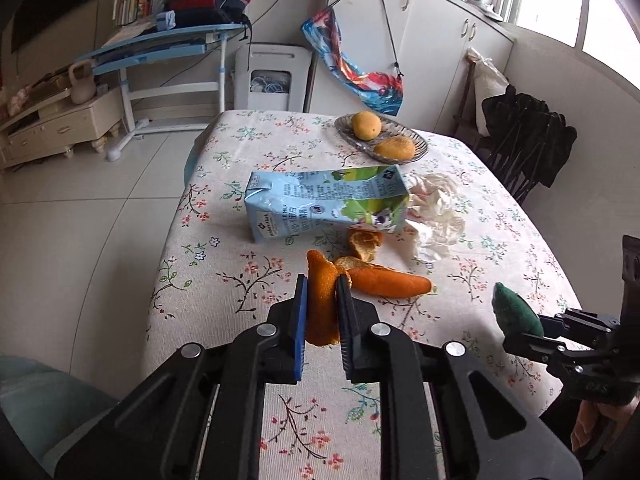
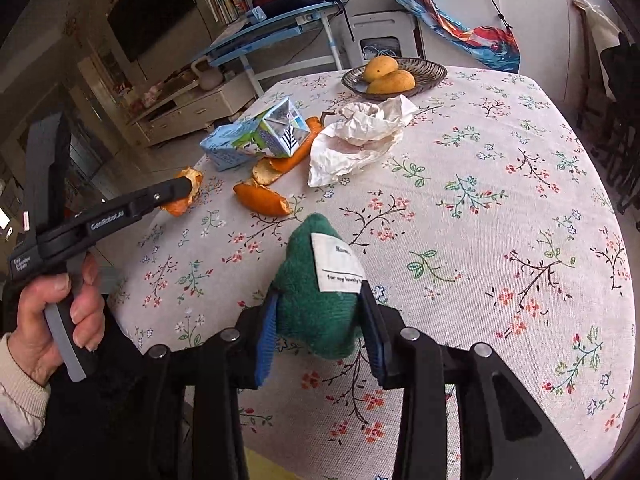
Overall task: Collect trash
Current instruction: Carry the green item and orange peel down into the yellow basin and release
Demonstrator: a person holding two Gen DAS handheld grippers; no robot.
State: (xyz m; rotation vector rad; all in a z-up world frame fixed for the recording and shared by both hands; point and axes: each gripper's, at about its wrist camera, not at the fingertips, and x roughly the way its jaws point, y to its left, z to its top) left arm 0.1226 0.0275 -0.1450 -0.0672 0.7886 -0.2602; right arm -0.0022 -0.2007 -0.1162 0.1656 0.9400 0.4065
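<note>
Pinching an orange peel strip [image 1: 322, 304] upright in my left tongs [image 1: 323, 292] near the milk carton [image 1: 320, 200], I clamp a green cloth [image 2: 316, 300] in my right tongs [image 2: 320, 320].

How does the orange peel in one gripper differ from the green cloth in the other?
The orange peel is thin, stiff and curled, with a pale inside; the green cloth is thick, soft and fuzzy. The cloth carries a white printed label; the peel has none. The left gripper pinches the peel with its jaws nearly together; the right gripper stands wider around the bulky cloth. Both are held above the flowered tablecloth.
</note>
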